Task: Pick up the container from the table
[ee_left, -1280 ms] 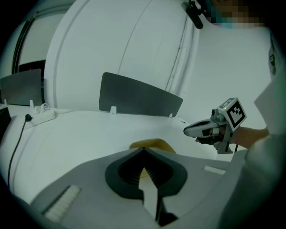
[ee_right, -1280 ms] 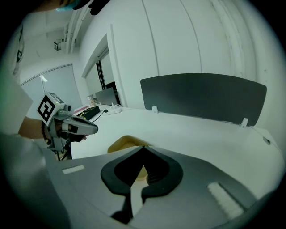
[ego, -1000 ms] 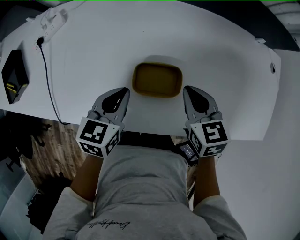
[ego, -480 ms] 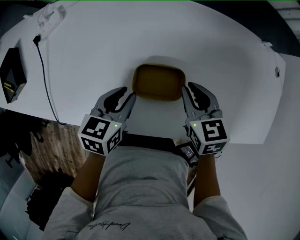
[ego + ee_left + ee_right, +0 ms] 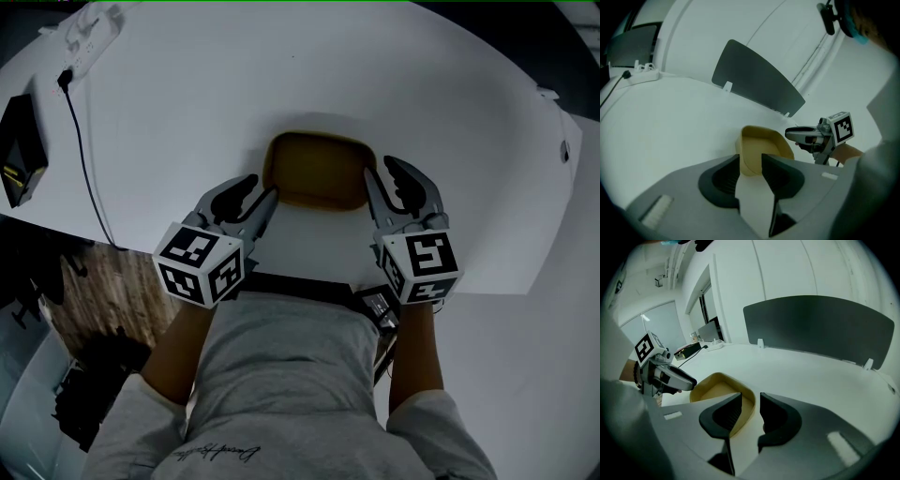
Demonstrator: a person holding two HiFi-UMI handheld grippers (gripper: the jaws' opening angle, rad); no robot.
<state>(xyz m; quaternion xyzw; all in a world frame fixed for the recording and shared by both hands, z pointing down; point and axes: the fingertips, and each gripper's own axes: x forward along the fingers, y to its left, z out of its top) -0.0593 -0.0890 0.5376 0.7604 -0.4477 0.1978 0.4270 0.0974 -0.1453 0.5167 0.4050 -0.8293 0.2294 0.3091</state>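
There is one tan container (image 5: 317, 171), at the middle of the head view, on the one white worktop (image 5: 187, 112). Two tools are in view: the left hand-held gripper (image 5: 260, 192) and the right hand-held gripper (image 5: 382, 169), each with one marker cube, two in all, left cube (image 5: 199, 262) and right cube (image 5: 419, 265). At the upper left lie one white power strip (image 5: 89, 28), one black cable (image 5: 84, 159) and one black box (image 5: 21, 150). The right gripper view shows one dark partition panel (image 5: 820, 326) on two white clips (image 5: 760, 342).
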